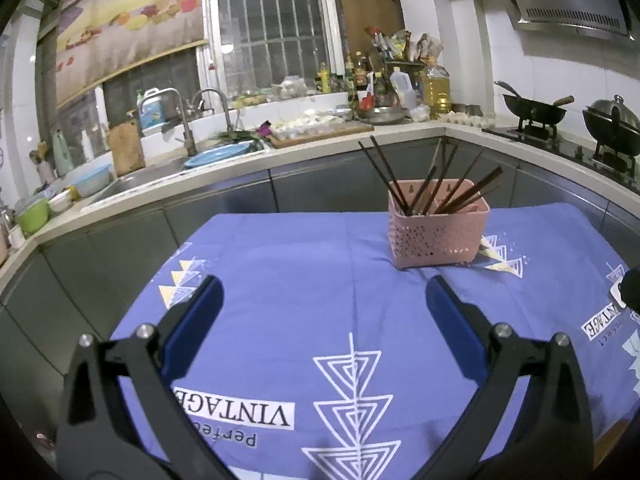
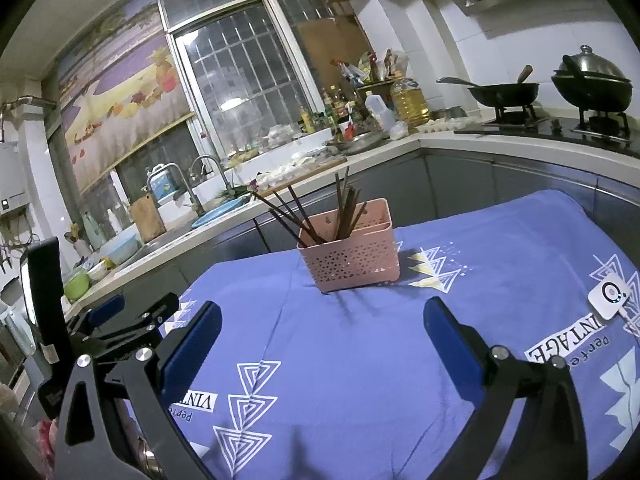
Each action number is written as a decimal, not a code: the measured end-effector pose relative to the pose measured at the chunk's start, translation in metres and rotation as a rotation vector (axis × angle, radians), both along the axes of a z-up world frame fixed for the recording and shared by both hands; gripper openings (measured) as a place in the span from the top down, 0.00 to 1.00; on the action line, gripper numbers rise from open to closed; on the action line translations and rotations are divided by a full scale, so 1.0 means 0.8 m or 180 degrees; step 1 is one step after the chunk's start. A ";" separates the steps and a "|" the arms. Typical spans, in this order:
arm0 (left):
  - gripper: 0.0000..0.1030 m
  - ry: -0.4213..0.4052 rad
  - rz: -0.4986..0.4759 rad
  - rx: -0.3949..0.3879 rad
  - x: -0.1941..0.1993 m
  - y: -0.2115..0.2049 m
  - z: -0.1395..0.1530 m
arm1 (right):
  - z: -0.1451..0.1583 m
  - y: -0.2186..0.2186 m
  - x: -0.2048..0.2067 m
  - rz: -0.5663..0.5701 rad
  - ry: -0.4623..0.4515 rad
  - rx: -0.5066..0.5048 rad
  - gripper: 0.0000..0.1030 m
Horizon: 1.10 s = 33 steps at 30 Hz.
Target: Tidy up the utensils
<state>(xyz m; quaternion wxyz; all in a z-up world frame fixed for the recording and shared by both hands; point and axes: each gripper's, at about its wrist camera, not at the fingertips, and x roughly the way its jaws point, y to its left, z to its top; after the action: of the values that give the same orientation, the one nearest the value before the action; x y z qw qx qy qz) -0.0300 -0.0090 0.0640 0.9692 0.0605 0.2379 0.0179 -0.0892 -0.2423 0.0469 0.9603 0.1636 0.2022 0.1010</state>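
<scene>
A pink perforated utensil basket (image 1: 438, 236) (image 2: 352, 258) stands on the blue patterned tablecloth (image 1: 320, 280) (image 2: 360, 340) near its far edge. Several dark chopsticks (image 1: 436, 184) (image 2: 320, 212) stick out of it, leaning in different directions. My left gripper (image 1: 324, 296) is open above the cloth, short of the basket and a little left of it, with nothing between its blue pads. My right gripper (image 2: 322, 320) is open too, facing the basket from nearer the front. The left gripper's body (image 2: 120, 328) shows at the left edge of the right wrist view.
A small white device with a cable (image 2: 610, 298) lies on the cloth at the right. Behind the table runs a counter with a sink (image 1: 160, 176), a cutting board with food (image 1: 320, 128), bottles (image 2: 408, 100), and a stove with a wok (image 2: 504, 94) and a lidded pot (image 2: 592, 80).
</scene>
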 end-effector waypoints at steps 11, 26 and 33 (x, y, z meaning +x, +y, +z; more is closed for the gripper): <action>0.06 0.0105 -0.0004 0.0048 0.002 -0.007 -0.012 | -0.004 -0.005 0.000 -0.0046 0.0023 0.0022 0.04; 0.06 0.0149 0.0006 0.0057 0.003 -0.011 -0.017 | -0.005 -0.006 -0.003 -0.0085 0.0034 0.0036 0.04; 0.06 0.0184 0.0000 0.0050 0.005 -0.011 -0.022 | -0.006 -0.006 -0.003 -0.0085 0.0036 0.0035 0.04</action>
<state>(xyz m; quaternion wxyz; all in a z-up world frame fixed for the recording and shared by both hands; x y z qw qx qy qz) -0.0258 -0.0175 0.0465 0.9615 0.0686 0.2656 0.0181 -0.0914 -0.2472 0.0424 0.9595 0.1722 0.2048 0.0884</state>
